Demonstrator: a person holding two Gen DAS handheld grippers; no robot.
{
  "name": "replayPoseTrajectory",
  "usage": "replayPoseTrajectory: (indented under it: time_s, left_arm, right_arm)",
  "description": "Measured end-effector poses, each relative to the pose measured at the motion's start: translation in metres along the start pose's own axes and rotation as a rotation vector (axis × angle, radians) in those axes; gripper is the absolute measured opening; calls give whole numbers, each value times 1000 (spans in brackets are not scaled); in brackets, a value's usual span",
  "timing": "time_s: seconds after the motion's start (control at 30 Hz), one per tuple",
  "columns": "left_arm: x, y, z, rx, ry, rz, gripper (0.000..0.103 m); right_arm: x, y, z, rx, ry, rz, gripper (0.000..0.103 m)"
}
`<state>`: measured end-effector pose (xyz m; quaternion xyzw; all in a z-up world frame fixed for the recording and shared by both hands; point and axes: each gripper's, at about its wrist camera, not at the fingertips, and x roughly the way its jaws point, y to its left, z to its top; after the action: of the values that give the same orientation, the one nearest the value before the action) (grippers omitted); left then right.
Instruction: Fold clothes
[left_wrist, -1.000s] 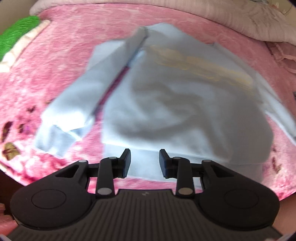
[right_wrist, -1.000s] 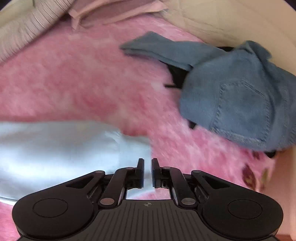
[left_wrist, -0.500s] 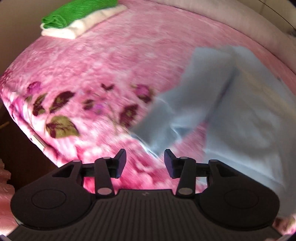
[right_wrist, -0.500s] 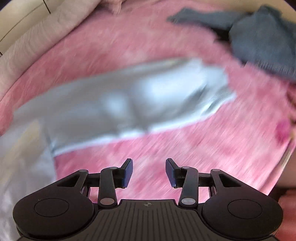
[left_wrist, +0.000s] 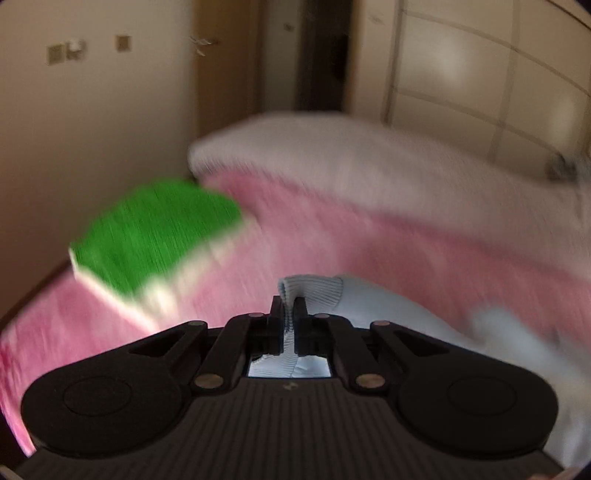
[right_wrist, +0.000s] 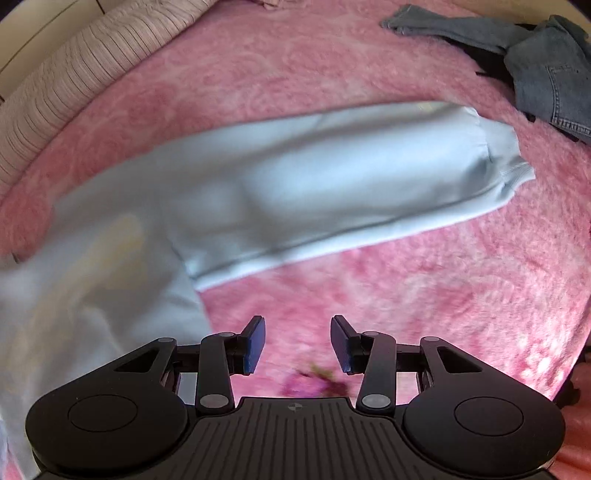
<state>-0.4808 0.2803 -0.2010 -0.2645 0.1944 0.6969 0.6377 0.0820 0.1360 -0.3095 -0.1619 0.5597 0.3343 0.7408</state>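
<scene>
On the pink bed (right_wrist: 424, 295), our left fingers (left_wrist: 288, 314) clamp the sweatshirt's ribbed cuff (left_wrist: 314, 291) to fold that sleeve, while our right fingers (right_wrist: 298, 341) hover apart short of the other sleeve (right_wrist: 332, 184).

Motion blur smears the green folded cloth (left_wrist: 155, 236) and bedding beyond.

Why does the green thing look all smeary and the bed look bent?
Left wrist view: the camera is moving, so the green folded cloth and pink blanket smear, while the left gripper pinching the blue cuff looks sharp. Right wrist view: less blur; the blue sleeve is soft, the jeans crisper. Both fisheye lenses curve the edges.
</scene>
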Motion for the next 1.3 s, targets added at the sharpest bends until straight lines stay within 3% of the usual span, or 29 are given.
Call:
replayPoseTrajectory:
  time_s: [0.13,0.2,0.27,0.33,0.4,0.5,0.63,0.7,0.73,0.77,0.8,0.9,1.13,1.3]
  left_arm:
    - [50,19,53,-73,11,126,6]
    - [71,28,53,-61,69,194,11]
    - [80,37,36,-118,139,182,16]
    - [86,36,5,-156,220,127,29]
    - [92,33,-26,-191,301,88,29]
    - [103,37,-64,-338,367,22,31]
    - [123,53,-82,-578,340,26,40]
    - [139,59,-86,-674,320,43,36]
    - [146,61,-87,-706,313,52,20]
    - [150,59,-86,-683,299,43,6]
    - [152,57,-85,-650,281,35,7]
    - [131,33,-64,-345,134,45,5]
    - [120,25,-100,-98,225,177,10]
    - [112,20,-126,80,287,270,12]
  right_arm:
    - [-5,24,-7,11,-12,22,43]
    - [-5,30,-13,15,-3,30,43]
    - [-6,32,-20,24,7,29,43]
    - [-7,28,-26,40,9,14,43]
    - [-7,22,-33,66,18,-13,43]
    - [-8,13,-41,92,37,-38,43]
    - [-9,11,-47,89,45,-51,43]
    - [-10,12,-50,80,46,-55,43]
    - [-10,13,-51,76,46,-56,43]
    - [-10,13,-52,72,47,-58,43]
    - [-11,14,-53,68,47,-60,43]
    - [-11,16,-57,56,48,-66,43]
    - [-8,17,-67,18,61,-63,43]
    - [-6,6,-79,3,78,-7,43]
